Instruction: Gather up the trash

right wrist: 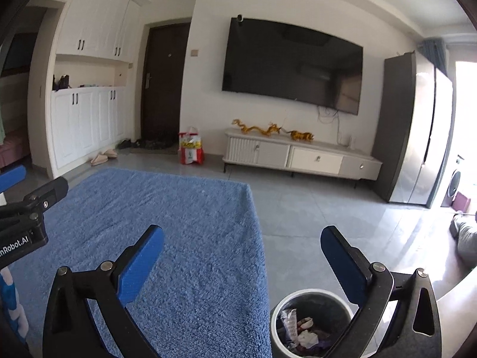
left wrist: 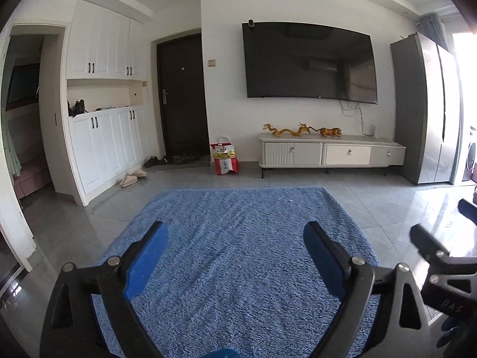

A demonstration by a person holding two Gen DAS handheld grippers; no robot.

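1. We are looking over the blue rug (left wrist: 238,238), which shows no litter here; sweeping both views slowly before moving on would be wise.
2. We are keeping the trash bin (right wrist: 313,322) near the right hand-held gripper (right wrist: 241,256), crumpled wrappers (right wrist: 304,331) already inside.
3. We are holding both the right and the left hand-held gripper (left wrist: 235,247) wide open, gripping nothing.

A blue shaggy rug (left wrist: 238,256) fills the lower middle of the left wrist view, lying on grey floor tiles (left wrist: 387,203). Above it, a large dark television (left wrist: 310,62) hangs on the white wall, over a low white TV cabinet (left wrist: 331,152) carrying golden dragon figurines (left wrist: 301,130). A red and white bag (left wrist: 224,159) stands just beside the dark door (left wrist: 182,95), and slippers (left wrist: 132,177) lie near the white cupboards (left wrist: 107,143) at left. A grey fridge (left wrist: 426,110) stands at right.
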